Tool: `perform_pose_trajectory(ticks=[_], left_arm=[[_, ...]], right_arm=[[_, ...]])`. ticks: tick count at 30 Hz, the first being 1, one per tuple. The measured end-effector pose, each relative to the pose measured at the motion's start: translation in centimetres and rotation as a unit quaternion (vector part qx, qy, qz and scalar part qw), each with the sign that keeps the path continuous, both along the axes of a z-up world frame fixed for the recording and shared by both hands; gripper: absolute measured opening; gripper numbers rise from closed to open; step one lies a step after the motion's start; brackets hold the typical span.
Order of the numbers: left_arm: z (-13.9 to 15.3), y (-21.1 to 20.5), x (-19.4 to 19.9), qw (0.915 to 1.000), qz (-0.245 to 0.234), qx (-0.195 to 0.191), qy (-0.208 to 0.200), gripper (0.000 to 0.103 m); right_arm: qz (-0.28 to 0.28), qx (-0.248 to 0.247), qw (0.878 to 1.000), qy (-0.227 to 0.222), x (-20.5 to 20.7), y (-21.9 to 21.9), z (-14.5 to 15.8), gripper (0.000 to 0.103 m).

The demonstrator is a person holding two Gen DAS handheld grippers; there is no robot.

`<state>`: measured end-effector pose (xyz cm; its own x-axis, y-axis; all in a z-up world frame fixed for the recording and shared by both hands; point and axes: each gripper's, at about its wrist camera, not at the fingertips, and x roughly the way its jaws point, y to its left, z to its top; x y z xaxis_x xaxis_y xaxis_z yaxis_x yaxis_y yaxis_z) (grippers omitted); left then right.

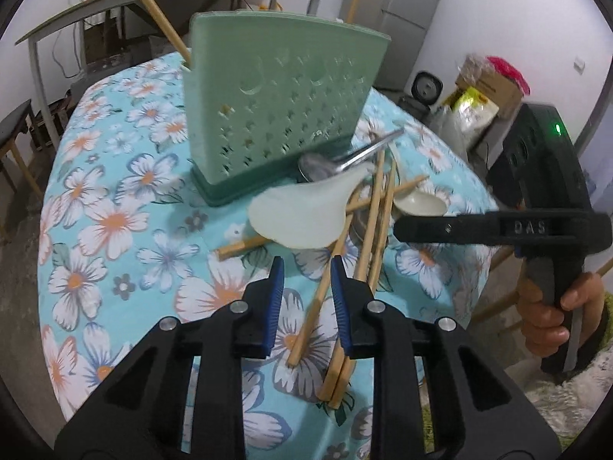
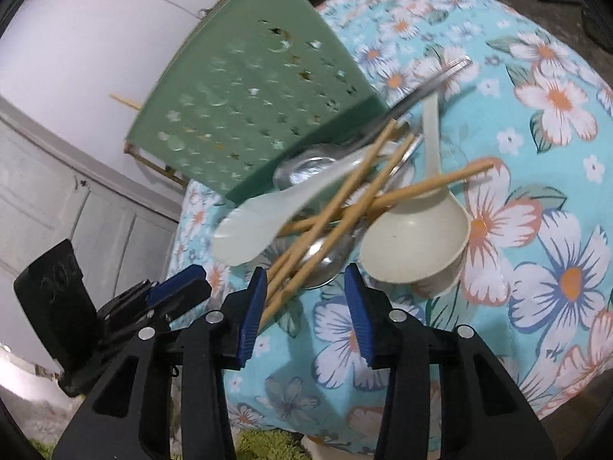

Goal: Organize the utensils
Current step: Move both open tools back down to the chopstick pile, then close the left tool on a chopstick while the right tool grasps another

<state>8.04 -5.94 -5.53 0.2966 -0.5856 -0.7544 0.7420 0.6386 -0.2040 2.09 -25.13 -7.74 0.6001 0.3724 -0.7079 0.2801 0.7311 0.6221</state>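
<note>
We hold both spread and empty — left hand-held gripper (image 1: 307,270), right hand-held gripper (image 2: 305,279) — near the chopsticks (image 2: 346,199), spoons (image 2: 415,247) and green holder (image 1: 281,109) on the table (image 1: 115,176).

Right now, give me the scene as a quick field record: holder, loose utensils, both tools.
surface: round table with floral cloth
holder: green perforated utensil holder, upright, one chopstick sticking out of it
pile: beside the holder base, all crossed over each other
pile items: translucent white spoon, cream ladle, metal spoons, several bamboo chopsticks
left tool: open, empty, near end of pile
right tool: open, empty, in front of the pile
</note>
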Motion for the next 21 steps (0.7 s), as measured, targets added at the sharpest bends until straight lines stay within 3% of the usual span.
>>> perform_pose_trajectory(ticks=[11, 15, 21], left_arm=[[-2.3, -2.5, -0.3, 0.9983, -0.022, 0.054, 0.008, 0.023], [-2.5, -2.8, -0.3, 0.9983, -0.021, 0.054, 0.009, 0.012], [-2.2, -2.7, -0.7, 0.9982, -0.025, 0.055, 0.005, 0.010]], right_arm=[[-0.032, 0.023, 0.999, 0.012, 1.6, -0.6, -1.3, 0.029], [-0.032, 0.030, 0.999, 0.001, 0.8, -1.2, -0.9, 0.015], [-0.034, 0.032, 0.999, -0.003, 0.1, -1.5, -0.4, 0.013]])
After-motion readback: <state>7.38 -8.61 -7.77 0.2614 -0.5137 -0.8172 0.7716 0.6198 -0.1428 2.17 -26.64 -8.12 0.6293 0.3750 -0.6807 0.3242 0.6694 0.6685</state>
